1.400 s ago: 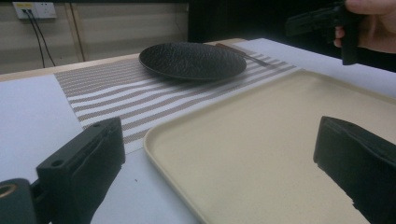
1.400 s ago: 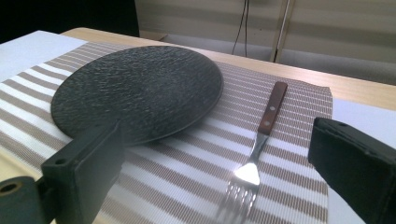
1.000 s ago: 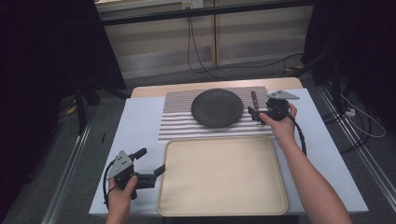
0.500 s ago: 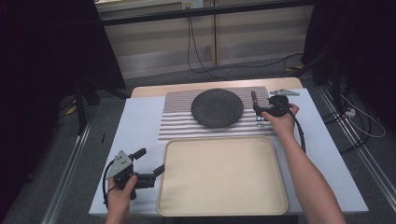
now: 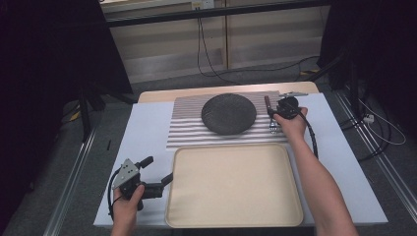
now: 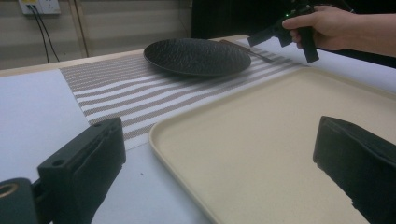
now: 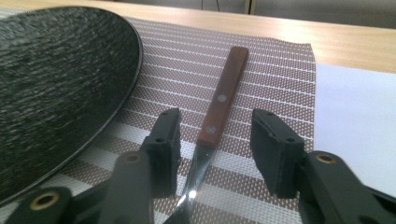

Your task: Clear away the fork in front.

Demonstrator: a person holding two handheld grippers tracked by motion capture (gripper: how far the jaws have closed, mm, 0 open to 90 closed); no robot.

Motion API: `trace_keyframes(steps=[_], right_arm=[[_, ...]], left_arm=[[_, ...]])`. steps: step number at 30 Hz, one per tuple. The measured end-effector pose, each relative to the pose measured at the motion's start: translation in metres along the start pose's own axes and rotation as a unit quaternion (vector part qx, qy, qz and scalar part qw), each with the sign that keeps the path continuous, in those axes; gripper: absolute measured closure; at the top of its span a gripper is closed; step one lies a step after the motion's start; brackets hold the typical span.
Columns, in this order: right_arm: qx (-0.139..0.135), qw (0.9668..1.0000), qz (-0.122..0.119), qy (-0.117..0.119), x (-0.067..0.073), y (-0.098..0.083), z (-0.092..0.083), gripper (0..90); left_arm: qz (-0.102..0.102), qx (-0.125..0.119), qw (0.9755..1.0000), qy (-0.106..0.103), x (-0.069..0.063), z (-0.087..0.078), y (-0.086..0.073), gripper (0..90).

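Fork, with a brown wooden handle and a metal neck, is seen lying flat on the striped placemat, just beside the black plate, on the side away from the left gripper. The right gripper view gives the detail: two rivets in the handle, and the jaws of the right gripper standing on either side of the point where handle meets metal, a gap visible on both sides, pads not pressing. The jaws have just been closing, with the fork between them. From the high view only the far end of the handle and a little of the tines are made out, the right gripper and the hand covering the middle.

The left gripper is seen in the high view well away from the plate, at the near corner of the beige tray. Its own view shows the jaws spread wide, nothing between them but the tray rim, and farther off the plate with the other hand beyond it.

The fork's tines are cut off at the bottom edge of the right gripper view. In the left gripper view the fork is a thin blurred streak past the plate, hard to make out.
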State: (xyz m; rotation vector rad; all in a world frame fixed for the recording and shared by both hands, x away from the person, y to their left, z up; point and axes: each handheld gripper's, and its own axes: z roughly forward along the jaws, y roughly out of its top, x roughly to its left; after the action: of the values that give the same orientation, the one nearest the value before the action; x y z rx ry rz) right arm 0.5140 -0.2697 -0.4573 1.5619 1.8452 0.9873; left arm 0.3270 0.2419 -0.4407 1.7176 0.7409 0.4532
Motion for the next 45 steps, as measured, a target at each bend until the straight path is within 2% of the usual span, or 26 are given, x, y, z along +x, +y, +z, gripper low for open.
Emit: trace_keyframes(steps=[3,4,6,11,16,19,20,21,22,25,26,30,33,35,39,40,45], right_arm=[[0.003,1.0000,-0.004,0.001,0.002,0.000,0.007,62.6],[0.013,0.9999,-0.003,0.006,0.003,0.000,0.011,63.6],[0.022,0.9997,-0.012,-0.002,0.005,0.000,0.016,64.6],[0.033,0.9993,-0.015,-0.012,0.007,0.001,0.021,68.5],[0.035,0.9992,-0.003,-0.017,0.005,0.001,0.022,77.8],[0.039,0.9992,-0.002,-0.012,0.004,0.001,0.019,78.1],[0.054,0.9985,-0.008,-0.008,0.004,0.001,0.014,78.1],[0.054,0.9985,-0.008,-0.008,0.004,0.001,0.014,78.1],[0.064,0.9976,-0.025,-0.001,0.006,-0.002,0.007,78.2],[0.075,0.9967,-0.030,0.006,0.006,-0.006,-0.002,78.2],[0.079,0.9966,-0.024,0.008,0.005,-0.007,-0.005,78.1],[0.060,0.9979,-0.027,0.003,0.006,-0.016,-0.009,77.2],[0.059,0.9978,-0.031,-0.003,0.007,-0.016,-0.008,77.1],[0.066,0.9977,-0.015,-0.004,0.007,-0.014,-0.008,77.1],[0.080,0.9967,-0.011,-0.008,0.008,-0.010,-0.006,77.8],[0.080,0.9968,0.002,0.003,0.005,-0.010,-0.006,78.1],[0.080,0.9968,0.001,-0.005,0.007,-0.010,-0.006,78.5]], left_arm=[[0.000,0.001,1.0000,0.002,0.000,0.000,0.000,2.6],[-0.001,0.003,1.0000,0.004,0.000,0.000,0.000,2.6],[0.000,0.003,1.0000,0.004,0.001,0.000,0.000,2.6],[-0.001,0.003,1.0000,0.005,0.001,0.000,-0.001,2.6],[0.000,0.010,1.0000,0.002,0.001,0.001,-0.001,2.7],[-0.003,0.012,0.9999,0.009,0.002,0.002,-0.002,2.6],[-0.006,0.008,0.9999,0.010,0.003,0.002,-0.001,2.7],[-0.006,0.008,0.9999,0.010,0.003,0.002,-0.001,2.6],[-0.012,0.004,0.9998,0.013,0.003,0.002,-0.001,2.7],[-0.007,0.005,0.9999,0.007,0.003,0.002,-0.001,2.7],[-0.005,0.004,1.0000,0.006,0.003,0.002,-0.001,2.7],[-0.009,0.003,0.9999,0.005,0.002,0.004,0.000,2.7],[-0.008,0.004,1.0000,0.005,0.002,0.003,0.000,2.7],[-0.005,0.003,1.0000,0.003,0.002,0.003,0.000,2.6],[-0.005,0.006,1.0000,0.005,0.002,0.004,0.000,2.7],[-0.007,0.005,1.0000,0.003,0.001,0.004,0.000,2.6],[-0.006,0.006,1.0000,0.002,0.001,0.006,0.000,2.7]])
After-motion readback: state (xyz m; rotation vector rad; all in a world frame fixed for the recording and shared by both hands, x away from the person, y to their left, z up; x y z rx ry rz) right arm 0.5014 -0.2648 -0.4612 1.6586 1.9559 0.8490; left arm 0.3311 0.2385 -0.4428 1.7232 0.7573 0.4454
